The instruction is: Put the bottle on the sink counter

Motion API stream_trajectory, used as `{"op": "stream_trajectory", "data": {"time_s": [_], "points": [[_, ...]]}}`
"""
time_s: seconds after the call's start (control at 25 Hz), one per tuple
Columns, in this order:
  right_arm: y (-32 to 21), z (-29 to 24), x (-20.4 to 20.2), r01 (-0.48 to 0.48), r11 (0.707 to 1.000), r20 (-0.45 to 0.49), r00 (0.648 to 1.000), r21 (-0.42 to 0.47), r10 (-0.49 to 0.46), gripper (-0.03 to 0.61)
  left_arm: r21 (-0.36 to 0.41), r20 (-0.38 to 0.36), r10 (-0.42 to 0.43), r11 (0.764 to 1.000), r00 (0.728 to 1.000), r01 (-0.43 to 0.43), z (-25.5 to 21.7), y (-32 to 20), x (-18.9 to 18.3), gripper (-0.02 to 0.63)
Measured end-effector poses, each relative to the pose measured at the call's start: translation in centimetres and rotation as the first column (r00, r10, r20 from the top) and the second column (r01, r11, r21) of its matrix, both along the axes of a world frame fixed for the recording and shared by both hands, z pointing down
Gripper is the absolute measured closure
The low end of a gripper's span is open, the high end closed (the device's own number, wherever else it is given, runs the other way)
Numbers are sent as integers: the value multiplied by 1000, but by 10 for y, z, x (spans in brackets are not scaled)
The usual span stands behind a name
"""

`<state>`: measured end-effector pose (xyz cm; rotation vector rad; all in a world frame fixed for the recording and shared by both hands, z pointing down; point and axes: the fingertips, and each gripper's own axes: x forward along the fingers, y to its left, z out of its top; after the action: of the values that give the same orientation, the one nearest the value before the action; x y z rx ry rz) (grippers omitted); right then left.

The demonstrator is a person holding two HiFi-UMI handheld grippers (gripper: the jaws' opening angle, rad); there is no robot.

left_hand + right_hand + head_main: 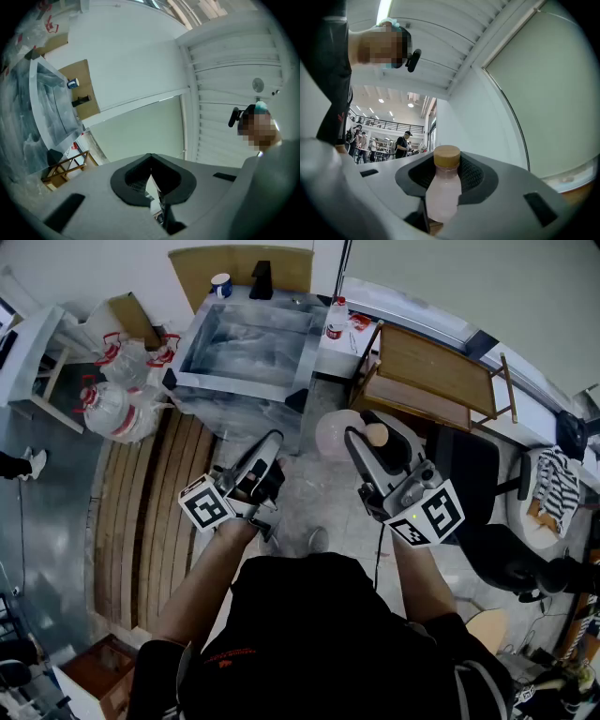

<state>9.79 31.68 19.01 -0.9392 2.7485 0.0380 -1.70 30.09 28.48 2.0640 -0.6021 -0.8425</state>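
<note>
The bottle (442, 199), pale pink with a tan cap, stands between my right gripper's (445, 174) fingers, which are clamped on its body below the neck. It looks light and smooth, likely slippery, so a firm mid-body hold suits it. My left gripper's (151, 179) fingers are pressed together on nothing. The sink's desk (330, 360) lies well beyond the 2 grippers.

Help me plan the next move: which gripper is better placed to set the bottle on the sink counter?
Right: the right gripper clamps the bottle; the left gripper is shut, holding nothing.
</note>
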Motion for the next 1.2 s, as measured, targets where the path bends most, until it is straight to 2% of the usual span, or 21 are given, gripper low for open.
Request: {"op": "stream_trajectory", "data": {"time_s": [0.16,0.8,1.2], "points": [[-1,0,0,3,1000,0,1000,0,-3,449,-11,35,-9,1000,999,10,5,-1,0,597],[0,3,39,46,999,28,999,3,-47,449,0,38,-25,1000,999,25,7,6,50,597],[-14,6,65,68,998,20,997,-1,-68,449,9,65,-86,996,994,86,8,-4,64,597]]}}
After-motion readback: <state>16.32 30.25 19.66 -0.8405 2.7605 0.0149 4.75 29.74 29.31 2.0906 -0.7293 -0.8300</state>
